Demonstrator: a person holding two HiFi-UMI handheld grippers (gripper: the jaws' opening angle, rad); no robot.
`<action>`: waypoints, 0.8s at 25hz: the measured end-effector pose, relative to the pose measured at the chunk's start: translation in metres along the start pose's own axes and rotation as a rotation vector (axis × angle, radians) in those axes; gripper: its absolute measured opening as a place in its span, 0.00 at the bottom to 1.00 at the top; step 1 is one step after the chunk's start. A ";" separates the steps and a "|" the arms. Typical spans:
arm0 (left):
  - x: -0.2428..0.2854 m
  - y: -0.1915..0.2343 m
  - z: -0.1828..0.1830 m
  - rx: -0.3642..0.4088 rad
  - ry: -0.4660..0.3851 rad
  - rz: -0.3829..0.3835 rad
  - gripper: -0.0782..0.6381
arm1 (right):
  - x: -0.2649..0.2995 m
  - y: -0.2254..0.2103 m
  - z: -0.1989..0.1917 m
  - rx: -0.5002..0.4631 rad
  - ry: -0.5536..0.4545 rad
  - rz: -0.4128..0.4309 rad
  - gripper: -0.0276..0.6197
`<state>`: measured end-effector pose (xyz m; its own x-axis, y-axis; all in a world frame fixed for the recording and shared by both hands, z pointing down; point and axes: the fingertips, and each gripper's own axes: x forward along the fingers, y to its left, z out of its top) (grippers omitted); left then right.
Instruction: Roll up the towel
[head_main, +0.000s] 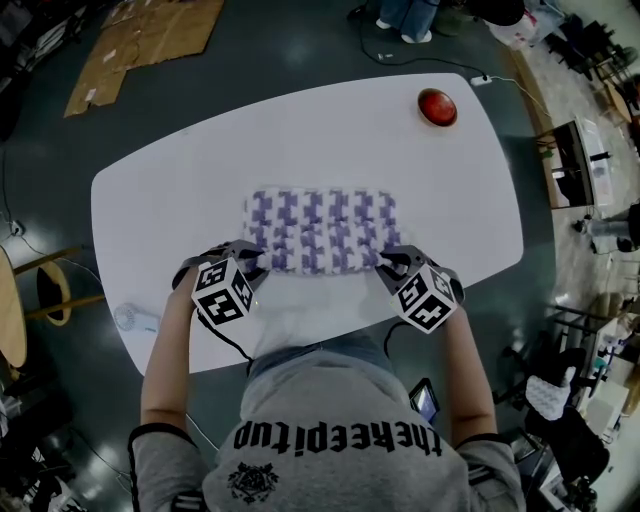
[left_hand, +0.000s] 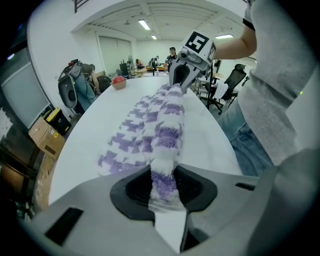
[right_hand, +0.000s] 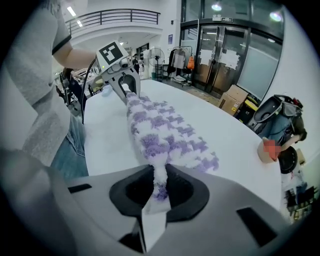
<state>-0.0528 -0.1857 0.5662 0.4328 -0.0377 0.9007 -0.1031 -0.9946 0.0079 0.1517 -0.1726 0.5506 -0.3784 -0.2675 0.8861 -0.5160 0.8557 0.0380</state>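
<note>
head view, towel: purple-and-white towel (head_main: 322, 232) lies flat across the middle of the table (head_main: 200, 160), long side facing the person

head view, grippers: left gripper (head_main: 258, 258) and right gripper (head_main: 385, 262) are both at the table's near side, one on each near corner of the towel

head view, other stuff: some red round thing (head_main: 437, 106) is way off at the table's far right corner, well out of the way

left gripper view, grip: left gripper (left_hand: 162, 185) is pinching the fluffy towel (left_hand: 150, 125) corner, with fabric bunched right between the pads

left gripper view, edge: the near edge runs as a raised ridge above the table (left_hand: 210, 140) to the right gripper (left_hand: 179, 82) at the other end

right gripper view, grip: same deal here, right gripper (right_hand: 157, 187) is clamped on a thinner bit of towel (right_hand: 165, 130) corner

right gripper view, edge: the ridge runs straight to the left gripper (right_hand: 125, 90), and the rest lies flat on the table (right_hand: 110, 135)

step: looks like the very start of the roll, near edge picked up, no full turn yet imo

next move: probably tip both corners over toward the table's far side together, evenly, or the roll goes crooked
</note>
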 end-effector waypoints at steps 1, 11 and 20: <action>-0.001 0.003 0.001 -0.012 -0.010 -0.006 0.27 | -0.001 -0.003 0.002 0.001 -0.003 -0.005 0.12; -0.006 0.053 0.014 0.008 -0.020 0.067 0.27 | -0.002 -0.051 0.027 -0.028 -0.012 -0.135 0.13; -0.002 0.104 0.017 0.027 -0.015 0.164 0.28 | 0.014 -0.092 0.046 -0.037 0.005 -0.262 0.15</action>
<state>-0.0487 -0.2908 0.5581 0.4258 -0.2015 0.8821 -0.1496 -0.9771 -0.1510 0.1586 -0.2751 0.5387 -0.2319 -0.4797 0.8462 -0.5676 0.7732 0.2828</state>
